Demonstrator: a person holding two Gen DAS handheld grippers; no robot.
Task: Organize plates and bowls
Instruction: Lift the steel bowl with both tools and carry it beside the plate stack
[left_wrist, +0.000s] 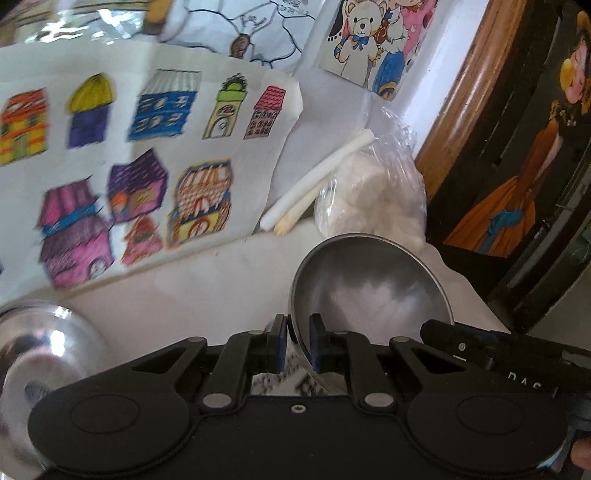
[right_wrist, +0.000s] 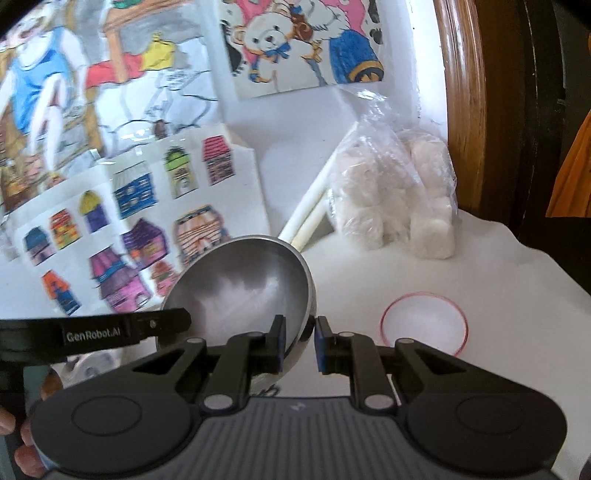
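Observation:
A shiny steel bowl (left_wrist: 373, 280) is held tilted above the white table, gripped by both grippers on opposite sides of its rim. My left gripper (left_wrist: 298, 332) is shut on the bowl's left rim, one blue pad inside and one outside. My right gripper (right_wrist: 300, 332) is shut on the right rim of the same bowl (right_wrist: 243, 284). Each view shows the other gripper's black body reaching in beside the bowl. A second steel bowl (left_wrist: 48, 350) lies at the lower left of the left wrist view, blurred.
Coloured drawings of houses (left_wrist: 122, 177) lean against the wall behind. A clear bag of white lumps (right_wrist: 399, 203) and two white rolled sticks (left_wrist: 317, 181) lie at the back. A red rubber band (right_wrist: 424, 321) rests on the white table (right_wrist: 498, 295). A wooden frame (right_wrist: 465, 110) borders the right.

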